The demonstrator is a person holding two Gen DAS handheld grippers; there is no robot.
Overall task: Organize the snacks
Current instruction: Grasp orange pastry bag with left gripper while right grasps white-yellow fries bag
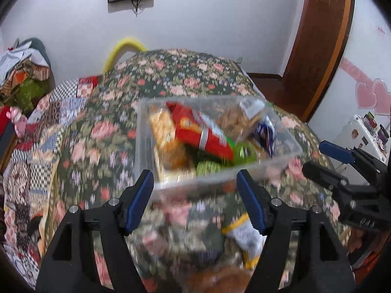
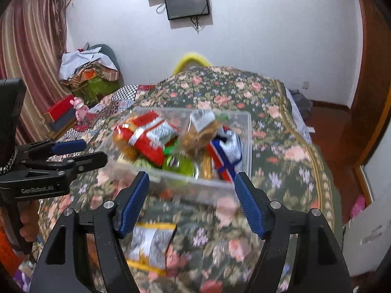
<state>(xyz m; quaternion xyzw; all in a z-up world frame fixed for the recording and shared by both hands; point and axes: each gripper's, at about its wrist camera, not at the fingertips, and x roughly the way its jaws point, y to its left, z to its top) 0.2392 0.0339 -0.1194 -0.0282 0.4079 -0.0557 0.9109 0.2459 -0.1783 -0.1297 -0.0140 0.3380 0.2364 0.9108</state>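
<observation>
Black two-finger grippers with blue pads, count two: left gripper (image 1: 195,183) and right gripper (image 2: 190,185), both spread wide, holding nothing, touching nothing. One white snack packet with yellow edges (image 2: 150,246) lies on the floral bedspread (image 2: 268,127) below the right gripper, nearer its left finger. One clear plastic box (image 1: 281,131), just beyond both grippers' fingertips, holds blurred snack packs: one red packet (image 1: 195,131), one blue-and-white packet (image 2: 227,149), others uncountable.
</observation>
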